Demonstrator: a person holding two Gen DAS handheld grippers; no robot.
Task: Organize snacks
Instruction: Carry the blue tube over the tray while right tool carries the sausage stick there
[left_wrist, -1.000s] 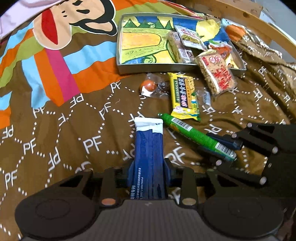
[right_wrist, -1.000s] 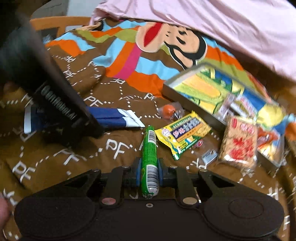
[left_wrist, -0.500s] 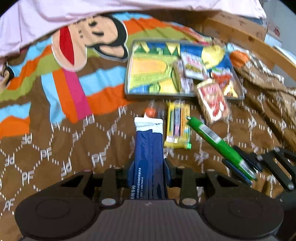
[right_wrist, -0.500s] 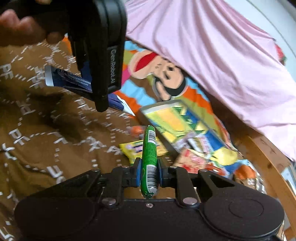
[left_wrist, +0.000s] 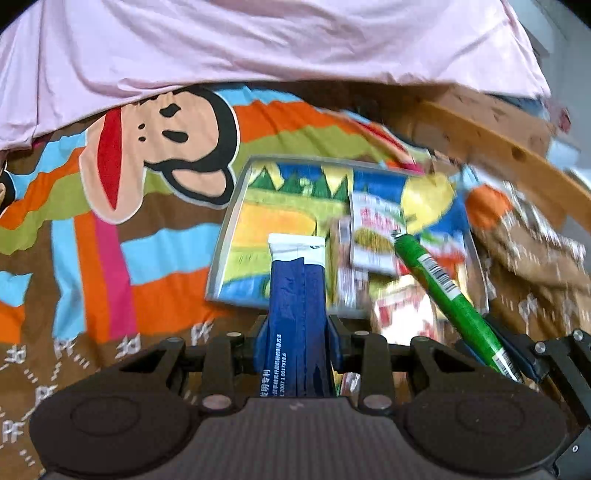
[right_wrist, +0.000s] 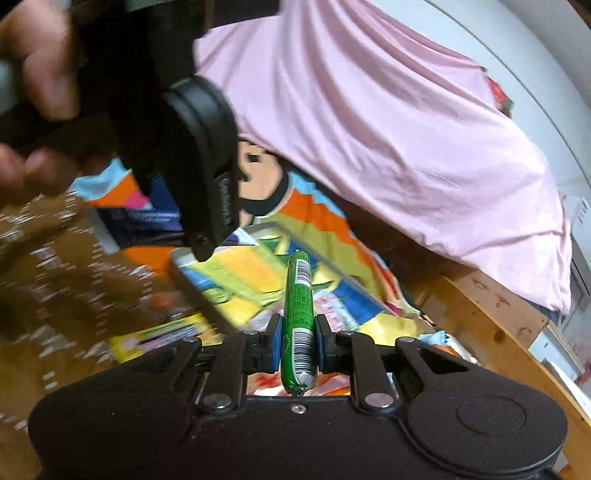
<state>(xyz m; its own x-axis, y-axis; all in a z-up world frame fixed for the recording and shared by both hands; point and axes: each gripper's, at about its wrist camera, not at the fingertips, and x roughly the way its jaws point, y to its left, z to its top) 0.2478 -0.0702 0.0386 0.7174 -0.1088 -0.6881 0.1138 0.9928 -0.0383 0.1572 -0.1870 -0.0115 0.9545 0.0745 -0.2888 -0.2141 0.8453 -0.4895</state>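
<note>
I can read only scraps of print. The dark blue packet (left_wrist: 297, 317) carries white Chinese characters and a number string near its lower end, too small for me to make out surely. The green sausage stick (right_wrist: 298, 325) bears two white barcode patches and fine pale print I cannot read. The bedspread (left_wrist: 92, 332) repeats white "PF" letters on brown and shows a cartoon monkey face (left_wrist: 162, 147).

My left gripper (left_wrist: 295, 343) is clamped on the dark blue packet, blue pads pressed to both its sides. The packet stands lengthwise between the fingers, its white sealed end pointing away from me, over the near edge of the metal tray (left_wrist: 225, 236). It is flat, creased, navy with a white top band.

My right gripper (right_wrist: 297, 343) grips the green sausage stick near its rear end, pads tight on either side; the stick runs straight forward, its tip above the tray (right_wrist: 192, 280). It is a slim glossy tube, rounded and crimped at the ends. From the left wrist view that same stick (left_wrist: 447, 291) slants in over the right part of the tray.

Inside the tray, right of its painted picture, lie several blurred snack packs (left_wrist: 373, 236). A yellow packet (right_wrist: 162, 336) lies on the bedspread in front of the tray. Behind the tray lies a pink quilt (left_wrist: 258, 44); to its right runs a wooden bed rail (left_wrist: 498, 151).
</note>
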